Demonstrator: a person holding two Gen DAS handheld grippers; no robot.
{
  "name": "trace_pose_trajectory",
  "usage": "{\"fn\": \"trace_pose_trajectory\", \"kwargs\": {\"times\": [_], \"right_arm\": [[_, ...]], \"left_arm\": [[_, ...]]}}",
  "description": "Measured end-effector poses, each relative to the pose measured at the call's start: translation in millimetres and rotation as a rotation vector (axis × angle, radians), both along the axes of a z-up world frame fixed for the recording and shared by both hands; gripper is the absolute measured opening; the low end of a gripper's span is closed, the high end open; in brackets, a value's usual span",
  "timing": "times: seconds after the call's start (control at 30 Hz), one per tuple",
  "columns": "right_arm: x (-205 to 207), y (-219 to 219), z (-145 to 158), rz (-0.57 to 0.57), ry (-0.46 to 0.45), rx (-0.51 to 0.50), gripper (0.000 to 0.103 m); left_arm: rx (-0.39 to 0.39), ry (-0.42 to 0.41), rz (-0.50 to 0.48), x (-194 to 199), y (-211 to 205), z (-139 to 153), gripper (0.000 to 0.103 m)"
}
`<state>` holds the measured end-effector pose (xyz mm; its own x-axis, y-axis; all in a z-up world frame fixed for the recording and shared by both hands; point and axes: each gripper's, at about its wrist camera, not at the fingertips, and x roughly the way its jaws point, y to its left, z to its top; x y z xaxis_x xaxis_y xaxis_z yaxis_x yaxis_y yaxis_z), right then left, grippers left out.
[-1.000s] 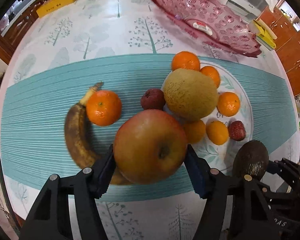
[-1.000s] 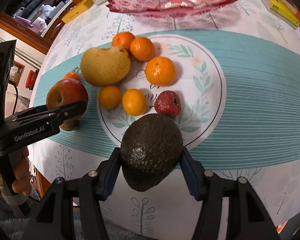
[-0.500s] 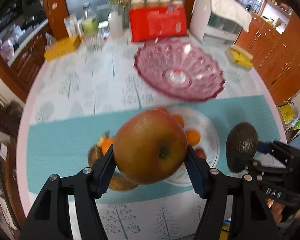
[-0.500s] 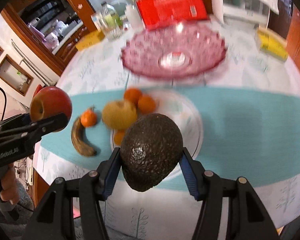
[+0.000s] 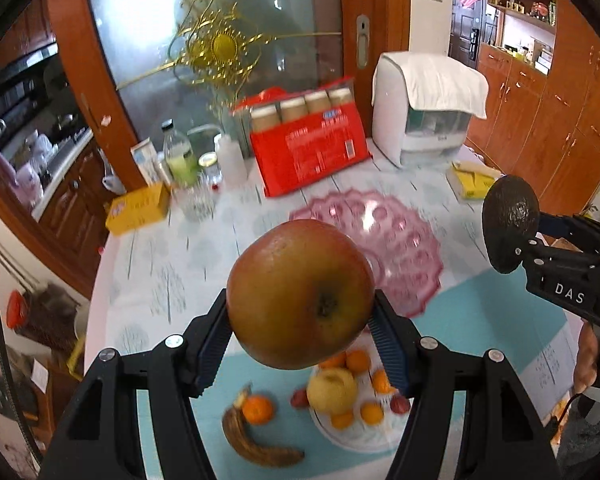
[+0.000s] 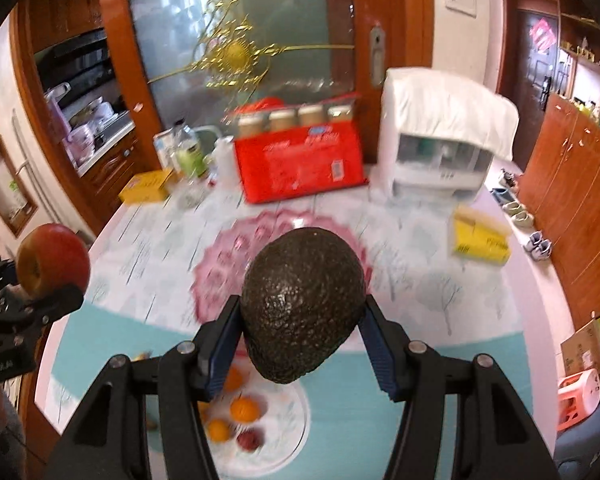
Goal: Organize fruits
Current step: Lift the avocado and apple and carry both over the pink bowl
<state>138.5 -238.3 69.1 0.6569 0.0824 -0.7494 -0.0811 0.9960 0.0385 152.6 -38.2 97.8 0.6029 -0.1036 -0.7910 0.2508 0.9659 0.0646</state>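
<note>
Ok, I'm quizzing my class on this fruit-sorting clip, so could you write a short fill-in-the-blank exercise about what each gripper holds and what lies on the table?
1. The left gripper is shut on the ____.
2. The right gripper is shut on the dark, bumpy ____.
3. The empty glass bowl behind the white plate is ____ in colour.
4. Left of the plate, beside a tangerine, lies a browned ____.

Missing words: apple; avocado; pink; banana
</note>
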Motion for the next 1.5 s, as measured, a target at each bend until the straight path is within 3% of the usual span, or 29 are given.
{"fn": "trace_pose_trajectory", "kwargs": {"times": [0.2, 0.33, 0.6, 0.8, 1.1, 1.27, 1.5], "right_arm": [[46, -1, -18, -0.032, 0.04, -0.009, 0.058], [73, 6, -59, -0.047, 0.114, -0.004, 0.058], [109, 24, -157, -0.058, 0.245, -0.006, 0.059], [121, 26, -201, -0.079, 0.294, -0.041, 0.059], [124, 40, -211, -0.05, 0.259, -0.144, 0.059], [116, 49, -202, -0.032, 0.194, -0.204, 0.065], [103, 47, -181, -0.043, 0.134, -0.181, 0.067]], "left_arm": [[-0.01, -0.019, -0.001, 56, -14, -16, 0.065], [-0.006, 0.029, -0.01, 92, -26, -60, 0.065], [0.056, 0.176, -0.054, 141, -49, -175, 0.064], [0.09, 0.215, -0.079, 163, -54, -219, 0.065], [0.089, 0.232, -0.122, 171, -57, -234, 0.066], [0.066, 0.199, -0.132, 166, -56, -222, 0.093], [0.058, 0.152, -0.129, 151, -51, -196, 0.094]]}}
